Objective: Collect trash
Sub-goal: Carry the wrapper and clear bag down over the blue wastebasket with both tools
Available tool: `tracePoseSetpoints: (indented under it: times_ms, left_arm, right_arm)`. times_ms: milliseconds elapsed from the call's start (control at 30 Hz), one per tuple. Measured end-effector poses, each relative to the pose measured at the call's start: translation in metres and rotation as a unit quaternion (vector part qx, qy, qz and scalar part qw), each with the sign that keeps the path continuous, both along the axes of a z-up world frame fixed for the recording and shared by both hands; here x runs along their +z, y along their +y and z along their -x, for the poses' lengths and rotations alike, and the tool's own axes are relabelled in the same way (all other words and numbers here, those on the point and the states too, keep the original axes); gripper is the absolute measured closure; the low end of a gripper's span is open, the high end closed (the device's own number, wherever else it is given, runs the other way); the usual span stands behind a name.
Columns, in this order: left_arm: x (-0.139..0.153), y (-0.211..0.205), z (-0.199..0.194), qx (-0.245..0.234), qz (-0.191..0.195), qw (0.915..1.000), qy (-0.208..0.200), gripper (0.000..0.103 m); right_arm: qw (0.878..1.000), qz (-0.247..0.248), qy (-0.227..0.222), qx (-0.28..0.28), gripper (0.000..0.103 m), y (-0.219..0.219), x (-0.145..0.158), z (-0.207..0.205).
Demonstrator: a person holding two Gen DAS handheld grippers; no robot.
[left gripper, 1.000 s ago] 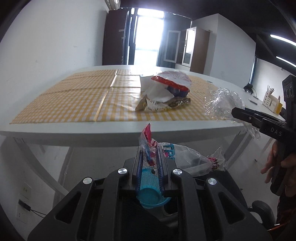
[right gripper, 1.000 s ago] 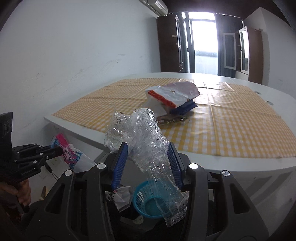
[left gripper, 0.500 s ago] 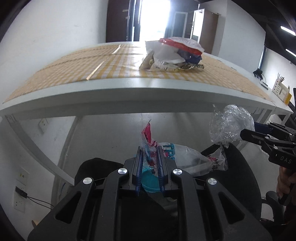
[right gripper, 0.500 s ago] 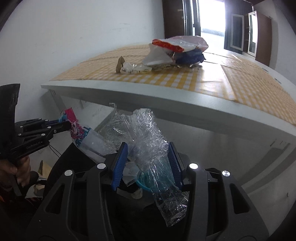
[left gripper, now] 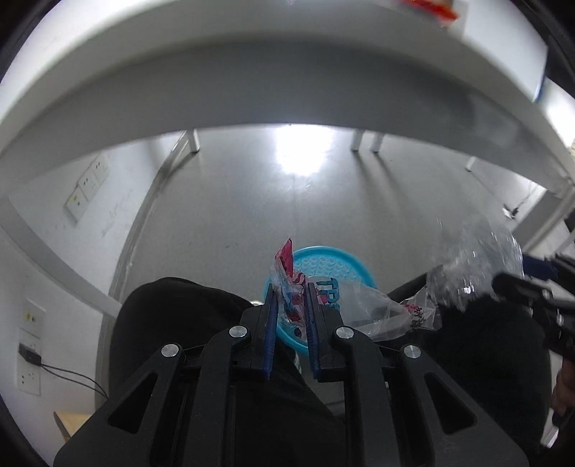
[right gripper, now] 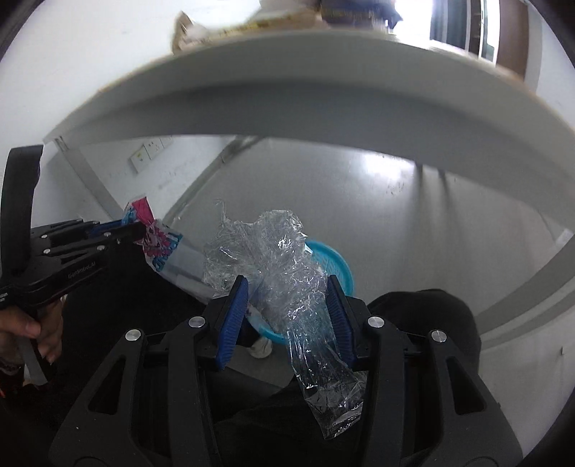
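Observation:
My left gripper [left gripper: 290, 292] is shut on a pink, red and clear printed wrapper [left gripper: 287, 276], whose clear tail [left gripper: 377, 312] trails to the right. My right gripper [right gripper: 287, 283] is shut on a crumpled clear plastic bag [right gripper: 273, 262] that hangs down past the right finger. A round blue basket [left gripper: 327, 267] stands on the floor just beyond and below both grippers; its blue basket rim [right gripper: 341, 266] shows behind the clear bag. The left gripper [right gripper: 142, 230] with its wrapper [right gripper: 158, 244] hangs at the left, the right gripper [left gripper: 503, 283] with its clear bag [left gripper: 478, 251] at the right.
The white table edge [left gripper: 251, 89] curves overhead, with table legs [left gripper: 143, 215] and a grey floor [left gripper: 251, 201] beneath. More trash [right gripper: 201, 28] lies on the tabletop above. Dark trouser legs [left gripper: 172, 316] sit on either side of the basket. Wall sockets [left gripper: 86, 190] are at the left.
Both grippers have dropped from tabletop height to below the table edge and tilted downward, each still holding its trash. The blue basket on the floor now shows in full.

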State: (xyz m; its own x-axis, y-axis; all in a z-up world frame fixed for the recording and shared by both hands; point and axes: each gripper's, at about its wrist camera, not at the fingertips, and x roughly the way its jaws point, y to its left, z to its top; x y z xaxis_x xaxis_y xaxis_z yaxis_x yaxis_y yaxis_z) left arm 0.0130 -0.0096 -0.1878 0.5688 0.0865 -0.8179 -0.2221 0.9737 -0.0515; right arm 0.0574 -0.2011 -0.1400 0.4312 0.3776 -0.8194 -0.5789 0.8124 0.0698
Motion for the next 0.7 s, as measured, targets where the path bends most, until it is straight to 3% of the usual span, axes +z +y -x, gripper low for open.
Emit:
tracePoseSetpoints:
  times_ms: [200, 300, 400, 567, 700]
  left_arm:
    - [-0.026, -0.003, -0.033, 0.012, -0.010, 0.9996, 0.022, 0.089]
    - [-0.045, -0.002, -0.049, 0.026, -0.017, 0.9983, 0.050, 0.089]
    - [-0.062, 0.000, -0.061, 0.029, -0.026, 0.9966, 0.073, 0.090]
    - [-0.079, 0.013, -0.076, 0.035, -0.001, 0.9947, 0.097, 0.090]
    - [-0.098, 0.017, -0.095, 0.040, -0.006, 0.9925, 0.116, 0.090]
  right_arm:
    - [0.998, 0.029, 0.041, -0.029, 0.061, 0.011, -0.040, -0.027]
    - [0.996, 0.072, 0.030, -0.033, 0.061, 0.024, -0.059, -0.039]
    - [0.995, 0.067, 0.065, -0.037, 0.061, 0.029, -0.074, -0.052]
    - [0.993, 0.077, 0.086, -0.038, 0.061, 0.041, -0.093, -0.070]
    - [0.990, 0.081, 0.107, -0.049, 0.061, 0.041, -0.112, -0.089]
